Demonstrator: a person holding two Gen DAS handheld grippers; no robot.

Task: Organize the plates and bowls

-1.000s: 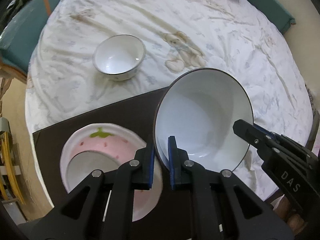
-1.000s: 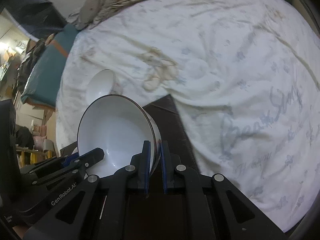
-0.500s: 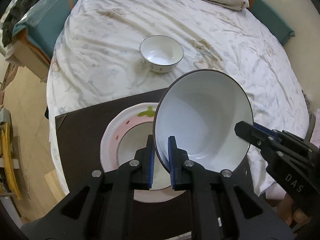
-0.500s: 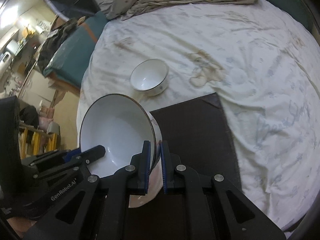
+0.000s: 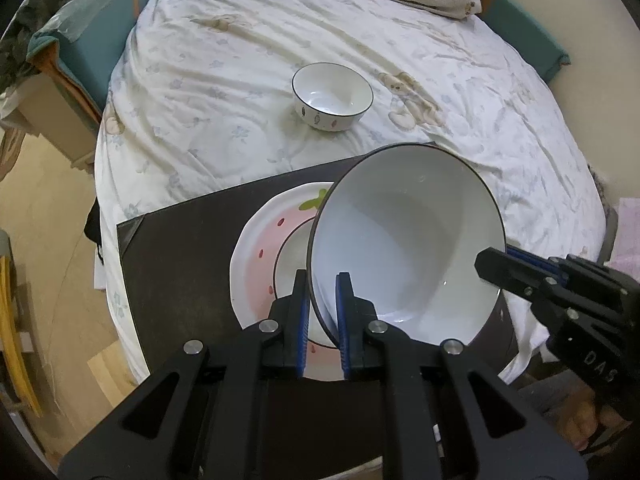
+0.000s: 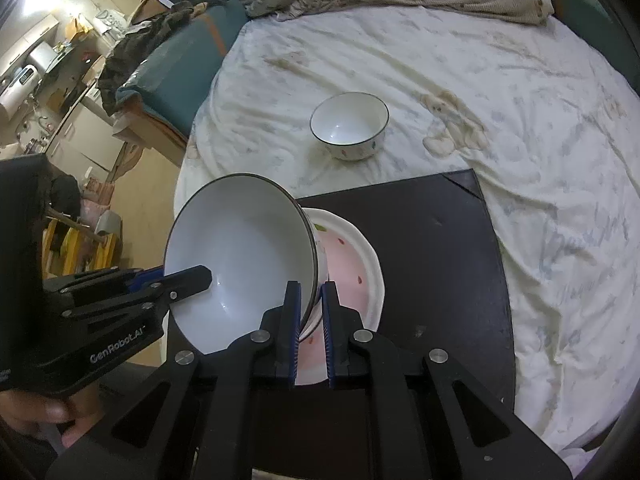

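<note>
The big bowl point(image 5: 404, 240) hangs tilted in the air above the dark mat point(image 5: 192, 240), its white inside facing the cameras and its dark rim gripped on two sides. The left gripper point(image 5: 322, 312) has its blue-padded fingers point(image 5: 303, 320) clenched on the bowl's near-left rim, one inside and one outside the wall. The right gripper point(image 6: 309, 320) is clenched likewise on the opposite rim, as its own view shows. On the mat, directly under the bowl and partly hidden by it, lies a pink plate point(image 5: 260, 256) with a strawberry pattern, with another white dish stacked in its middle. Beyond the mat's far edge, a small bowl point(image 5: 332, 96) stands upright on the white sheet point(image 5: 480, 120), well apart from the mat. The sheet covers a round counter.
</note>
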